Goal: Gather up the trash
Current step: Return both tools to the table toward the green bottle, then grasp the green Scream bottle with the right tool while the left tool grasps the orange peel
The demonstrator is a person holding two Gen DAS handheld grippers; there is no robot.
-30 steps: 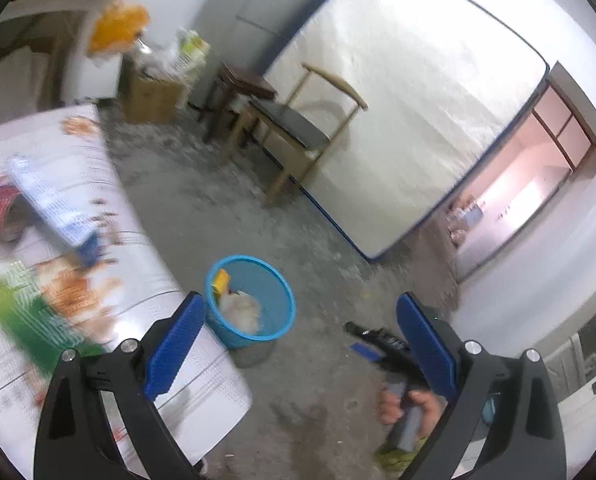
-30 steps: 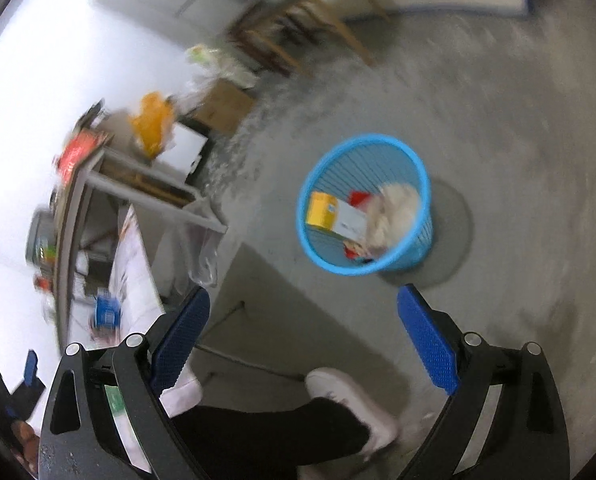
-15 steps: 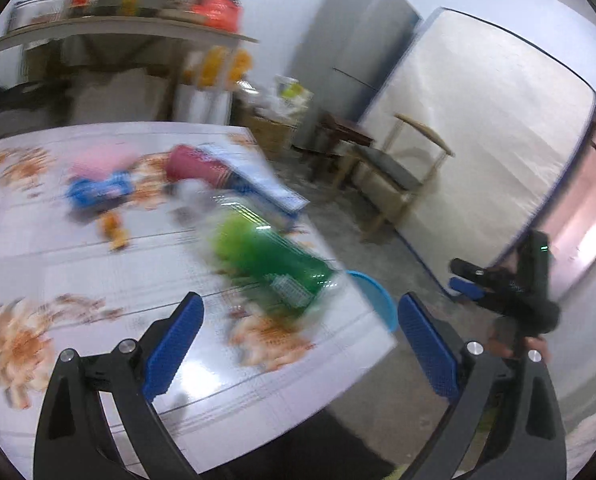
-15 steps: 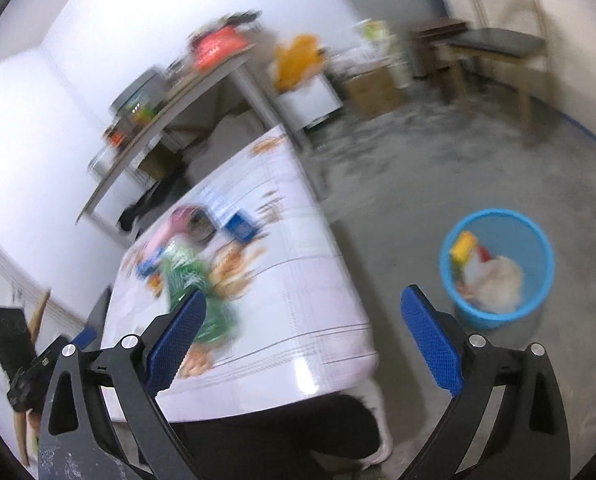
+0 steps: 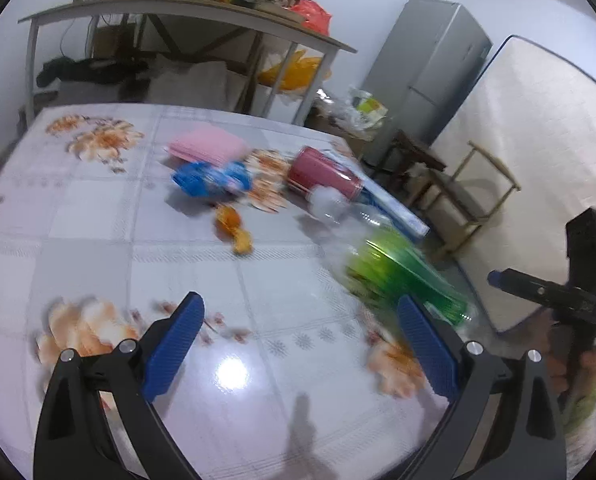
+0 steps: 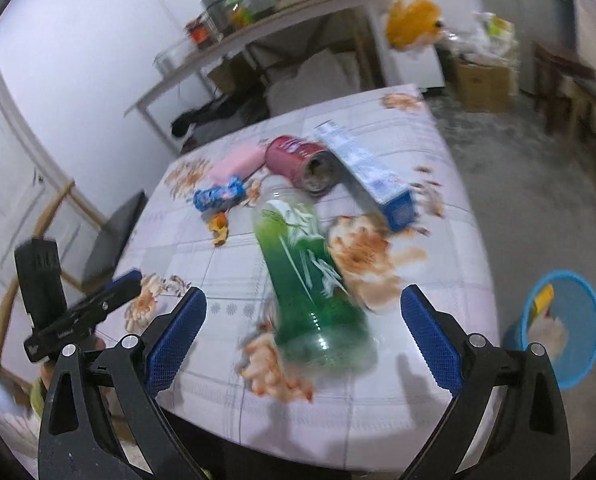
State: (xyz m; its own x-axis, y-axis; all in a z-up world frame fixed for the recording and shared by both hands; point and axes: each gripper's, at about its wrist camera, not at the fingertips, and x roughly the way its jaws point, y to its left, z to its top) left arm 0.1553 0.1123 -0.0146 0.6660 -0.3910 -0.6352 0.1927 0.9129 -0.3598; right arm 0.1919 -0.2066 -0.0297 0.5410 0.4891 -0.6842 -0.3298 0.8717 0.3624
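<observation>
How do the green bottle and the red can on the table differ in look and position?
The green bottle is long, see-through plastic with a green label; the red can is short, opaque and dark red. The bottle lies nearest the right gripper, between its open fingers in that view; the can lies farther back, beside the blue-and-white box. The can's open end faces the camera; the bottle shows its base. Both lie on their sides on the floral tablecloth.

A floral tablecloth is spread over the table. Behind the table, a cluttered shelf-table is seen against the wall; a grey refrigerator, a wooden chair and an upright mattress are placed to its right.
</observation>
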